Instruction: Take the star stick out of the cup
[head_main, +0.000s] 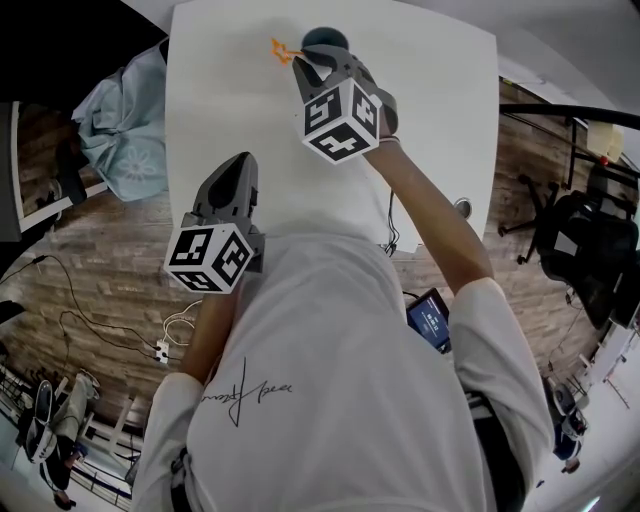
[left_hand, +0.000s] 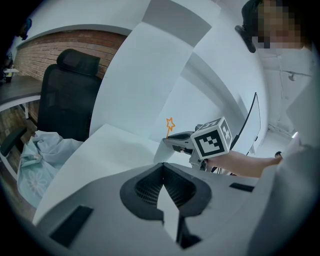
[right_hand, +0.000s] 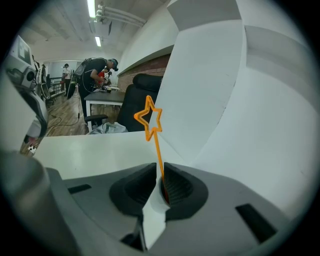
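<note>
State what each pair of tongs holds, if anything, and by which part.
The right tongs grip the orange star stick by its thin stem, well below the star. The left tongs are shut on nothing.

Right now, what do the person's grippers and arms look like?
The left gripper and the right gripper have grey moulded bodies that taper forward, with dark ribbed inner faces. Each carries a white cube printed with black square markers: the left cube and the right cube. The person wears a white short-sleeved T-shirt with a small dark signature-like print. The forearms are bare.
</note>
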